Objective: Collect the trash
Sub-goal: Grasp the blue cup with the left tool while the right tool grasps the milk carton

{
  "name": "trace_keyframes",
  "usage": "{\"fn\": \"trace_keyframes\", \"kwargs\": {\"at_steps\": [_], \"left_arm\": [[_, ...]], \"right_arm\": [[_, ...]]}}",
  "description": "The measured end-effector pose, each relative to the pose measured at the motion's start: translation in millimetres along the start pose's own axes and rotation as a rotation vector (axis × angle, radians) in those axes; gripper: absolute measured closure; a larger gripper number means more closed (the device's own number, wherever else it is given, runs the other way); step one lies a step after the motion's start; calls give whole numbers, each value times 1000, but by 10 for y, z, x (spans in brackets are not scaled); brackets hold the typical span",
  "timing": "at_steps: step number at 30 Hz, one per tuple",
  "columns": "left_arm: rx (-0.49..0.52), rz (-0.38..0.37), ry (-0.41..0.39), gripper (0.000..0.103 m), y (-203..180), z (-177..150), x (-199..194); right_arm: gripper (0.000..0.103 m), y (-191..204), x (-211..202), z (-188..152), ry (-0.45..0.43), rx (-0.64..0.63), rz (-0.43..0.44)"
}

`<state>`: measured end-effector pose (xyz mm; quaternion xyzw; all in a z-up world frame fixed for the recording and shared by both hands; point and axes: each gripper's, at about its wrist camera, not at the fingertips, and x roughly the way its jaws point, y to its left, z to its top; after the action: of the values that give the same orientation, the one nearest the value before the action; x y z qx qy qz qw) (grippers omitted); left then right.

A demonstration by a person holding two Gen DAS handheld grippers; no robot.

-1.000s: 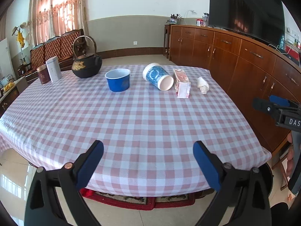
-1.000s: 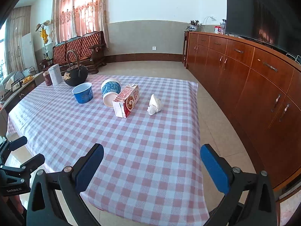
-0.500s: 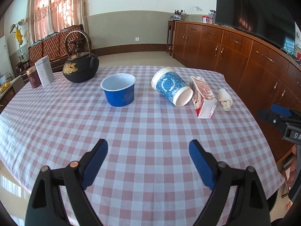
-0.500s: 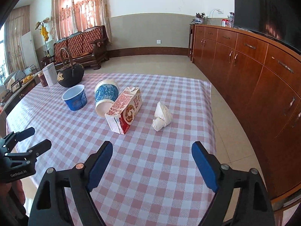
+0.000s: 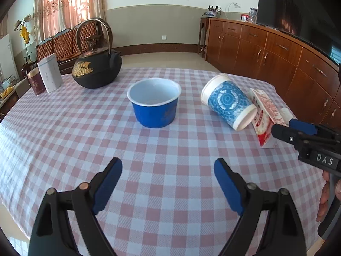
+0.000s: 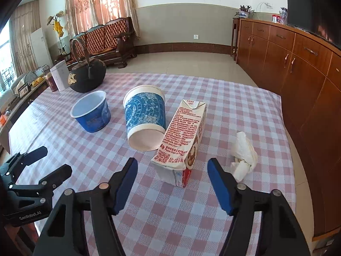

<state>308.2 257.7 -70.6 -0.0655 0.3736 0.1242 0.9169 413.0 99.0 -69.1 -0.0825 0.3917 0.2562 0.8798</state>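
Hovering over the checked table (image 5: 64, 132), the left gripper (image 5: 168, 171) has its two blue pads spread wide with nothing between them, pointed toward the bowl (image 5: 154, 102). The right gripper (image 6: 172, 170) is likewise spread and empty, its pads just short of the carton's (image 6: 183, 136) near end, not touching it.

Four pieces of trash lie in a loose row across the cloth. One blue bowl stands upright, white inside. One cup (image 6: 145, 117), blue-patterned with white rims, lies on its side beside the bowl, and its base end points toward the right gripper. One carton, printed in red, lies flat with its side touching or nearly touching the cup. One tissue (image 6: 244, 155), crumpled and white, sits apart from the carton on the side nearer the cabinets (image 6: 298, 64).

Beyond the bowl, at the far left end of the table, stands one black kettle (image 5: 96, 68) with a tall hoop handle. Next to it are two tins: a white one (image 5: 50, 75) and a dark red one (image 5: 36, 84), close together.

From the left wrist view the right gripper shows at the right edge, in front of the carton.
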Motion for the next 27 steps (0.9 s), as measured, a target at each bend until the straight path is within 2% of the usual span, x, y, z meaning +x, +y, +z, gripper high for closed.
{"fn": "trace_keyframes", "kwargs": {"at_steps": [2,7,11,17,20,27], "left_arm": [[-7,10,14,14,42,87,130],[-23,21,21,14,82,312,420],[-11,30,35,14,45,486,634],[10,49,33,14,4,727,841],[2,39,77,27,36,734,965],[21,21,1,27,3,678,628]], "right_arm": [[47,-33,109,47,11,3,-2],[52,-117,320,180,15,12,-4],[67,-186,484,345,22,18,-2],[67,-241,573,538,3,30,13],[67,-251,577,563,-8,31,10],[67,-329,484,481,-41,50,9]]}}
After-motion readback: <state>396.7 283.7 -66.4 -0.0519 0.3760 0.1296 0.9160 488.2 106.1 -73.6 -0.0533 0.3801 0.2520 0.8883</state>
